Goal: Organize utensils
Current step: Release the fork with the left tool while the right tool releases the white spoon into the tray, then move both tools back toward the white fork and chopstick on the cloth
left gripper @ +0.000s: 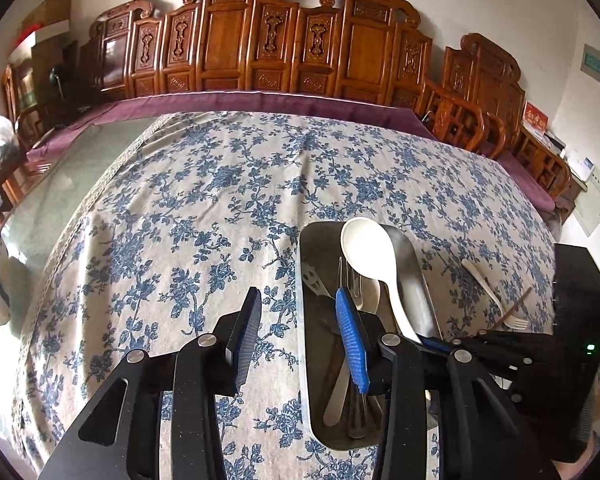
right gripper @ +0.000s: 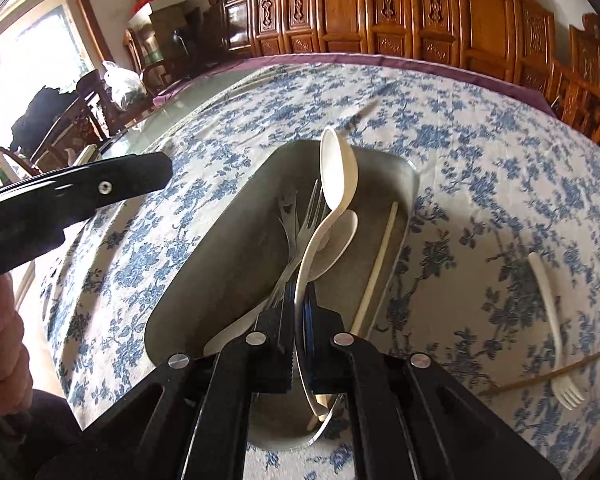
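A metal tray point(right gripper: 228, 208) lies on the floral tablecloth and holds a metal fork point(right gripper: 314, 204), a metal spoon, a white spoon point(right gripper: 342, 240) and a pale chopstick point(right gripper: 380, 256). My right gripper point(right gripper: 299, 300) is shut on the handle of a large white spoon point(right gripper: 336, 172) and holds it over the tray; the spoon also shows in the left wrist view point(left gripper: 370, 248). My left gripper point(left gripper: 298, 300) is open and empty at the tray's point(left gripper: 414, 264) left edge. A white plastic fork point(right gripper: 550, 308) and a brown chopstick point(right gripper: 548, 372) lie on the cloth right of the tray.
The table point(left gripper: 220, 184) has a blue-flowered cloth over glass, bare glass at the left point(left gripper: 60, 192). Carved wooden chairs point(left gripper: 260, 40) line the far side. A person's hand point(right gripper: 4, 344) holds the left gripper at the left.
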`<state>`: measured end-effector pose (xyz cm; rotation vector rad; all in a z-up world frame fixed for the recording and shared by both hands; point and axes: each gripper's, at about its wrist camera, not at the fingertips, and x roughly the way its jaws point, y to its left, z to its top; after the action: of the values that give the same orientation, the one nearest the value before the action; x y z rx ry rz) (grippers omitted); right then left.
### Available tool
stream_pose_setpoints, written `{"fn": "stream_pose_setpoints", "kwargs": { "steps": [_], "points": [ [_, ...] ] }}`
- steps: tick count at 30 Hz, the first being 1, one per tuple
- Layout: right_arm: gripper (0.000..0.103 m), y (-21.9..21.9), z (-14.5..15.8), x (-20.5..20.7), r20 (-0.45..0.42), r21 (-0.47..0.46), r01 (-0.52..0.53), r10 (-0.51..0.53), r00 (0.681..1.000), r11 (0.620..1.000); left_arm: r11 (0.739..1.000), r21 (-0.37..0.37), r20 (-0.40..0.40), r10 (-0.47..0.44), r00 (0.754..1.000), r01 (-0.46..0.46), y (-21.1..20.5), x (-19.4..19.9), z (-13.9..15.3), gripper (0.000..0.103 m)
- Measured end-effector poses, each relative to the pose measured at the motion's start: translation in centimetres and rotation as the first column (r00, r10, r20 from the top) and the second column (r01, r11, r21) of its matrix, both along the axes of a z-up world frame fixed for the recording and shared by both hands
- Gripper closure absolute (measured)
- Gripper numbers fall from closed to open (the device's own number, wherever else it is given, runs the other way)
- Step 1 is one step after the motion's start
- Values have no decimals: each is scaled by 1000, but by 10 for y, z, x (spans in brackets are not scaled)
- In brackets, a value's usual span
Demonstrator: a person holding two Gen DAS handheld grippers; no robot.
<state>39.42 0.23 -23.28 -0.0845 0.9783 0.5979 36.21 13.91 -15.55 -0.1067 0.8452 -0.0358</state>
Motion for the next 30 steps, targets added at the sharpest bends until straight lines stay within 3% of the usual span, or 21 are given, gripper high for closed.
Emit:
{"fn": "stream_pose_setpoints", "kwargs": {
  "steps": [14, 22, 27, 30],
  "points": [
    [93, 0, 4, -3, 7, 38, -49, 48, 999, 998, 1000, 8, -2, 0, 1000, 0, -1, 1, -2, 66],
    [82, -12, 17, -5, 22, 84, -45, 44, 999, 995, 1000, 10, -3, -6, 1000, 6, -2, 0, -3, 66],
    [80, -53, 30, -18, 77, 61, 14, -19, 997, 998, 1000, 6, -4, -11, 1000, 11, -8, -1, -3, 65],
    [66, -91, 36, -24, 100, 46, 71, -76, 992, 996, 999, 0, 3, -37, 999, 37, -18, -2, -2, 56]
  ]
}}
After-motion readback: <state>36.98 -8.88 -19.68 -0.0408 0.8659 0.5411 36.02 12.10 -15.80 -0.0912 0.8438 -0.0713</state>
